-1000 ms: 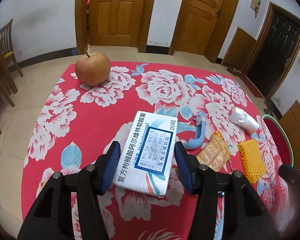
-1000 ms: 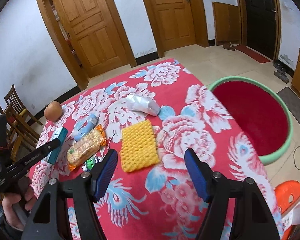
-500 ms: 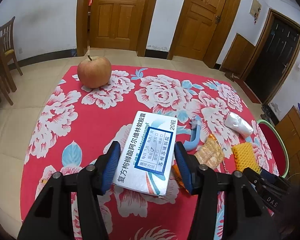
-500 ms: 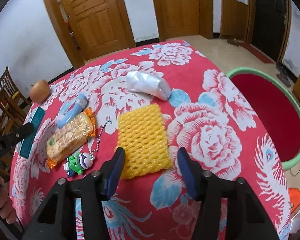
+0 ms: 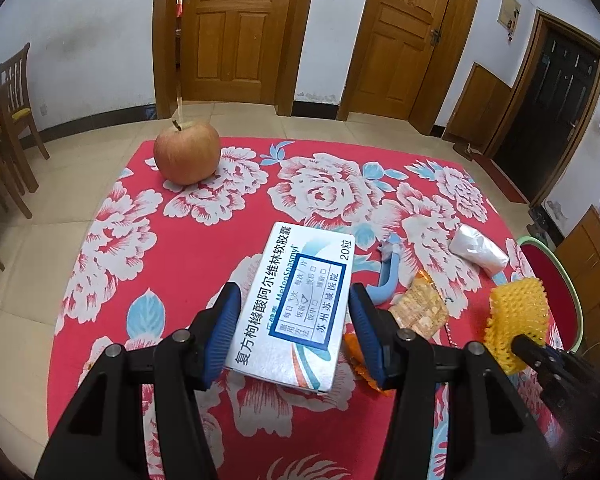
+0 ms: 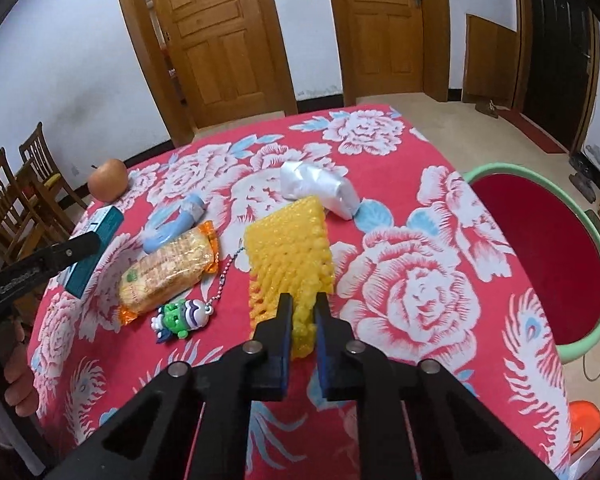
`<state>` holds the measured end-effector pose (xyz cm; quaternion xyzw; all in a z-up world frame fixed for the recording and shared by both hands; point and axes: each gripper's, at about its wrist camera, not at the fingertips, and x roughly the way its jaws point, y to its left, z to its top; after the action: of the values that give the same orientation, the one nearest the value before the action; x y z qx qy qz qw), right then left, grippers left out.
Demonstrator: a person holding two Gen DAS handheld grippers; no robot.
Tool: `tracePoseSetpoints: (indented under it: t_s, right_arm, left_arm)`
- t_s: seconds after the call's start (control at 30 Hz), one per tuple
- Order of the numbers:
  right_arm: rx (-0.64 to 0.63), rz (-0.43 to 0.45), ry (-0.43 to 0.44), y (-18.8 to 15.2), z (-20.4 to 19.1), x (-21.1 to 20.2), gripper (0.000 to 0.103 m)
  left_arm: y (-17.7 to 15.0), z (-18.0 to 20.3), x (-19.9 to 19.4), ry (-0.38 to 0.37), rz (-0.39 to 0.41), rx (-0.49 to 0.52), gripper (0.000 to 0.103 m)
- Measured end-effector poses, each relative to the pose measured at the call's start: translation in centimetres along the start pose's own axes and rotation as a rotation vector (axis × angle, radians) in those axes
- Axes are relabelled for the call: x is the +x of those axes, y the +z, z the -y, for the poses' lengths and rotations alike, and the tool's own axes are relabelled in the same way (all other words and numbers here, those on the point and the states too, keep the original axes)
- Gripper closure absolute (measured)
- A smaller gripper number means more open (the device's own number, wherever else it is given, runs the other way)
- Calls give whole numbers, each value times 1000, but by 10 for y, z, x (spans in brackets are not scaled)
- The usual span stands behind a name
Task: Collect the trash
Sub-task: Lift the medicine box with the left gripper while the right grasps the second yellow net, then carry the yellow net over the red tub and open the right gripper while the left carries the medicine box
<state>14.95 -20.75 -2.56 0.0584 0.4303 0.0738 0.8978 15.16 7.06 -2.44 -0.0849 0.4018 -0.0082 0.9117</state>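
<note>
Left gripper (image 5: 294, 320) clamped on medicine box (image 5: 296, 304) printed "复方枸橼酸阿尔维林软胶囊", "20粒", "苏州苏城医院", above floral tablecloth (image 5: 188, 248); right gripper (image 6: 302, 312) pinching yellow foam net (image 6: 290, 252) near red basin (image 6: 540, 256).

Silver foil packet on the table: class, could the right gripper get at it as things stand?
Probably not yet. The right gripper has its jaws shut on the yellow foam net, which lies between it and the silver foil packet.
</note>
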Motion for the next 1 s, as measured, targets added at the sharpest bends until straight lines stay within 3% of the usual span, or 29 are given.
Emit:
tracePoseSetpoints:
  t_s: [0.53,1.0]
  right_arm:
    - [70,115,20,-11,35,-63,91]
    - [124,225,23,-10,64,-115,91]
  left_arm:
    - [-4,38,-45,-41,37,56,47]
    - [2,84,-95,-75,120,126,47]
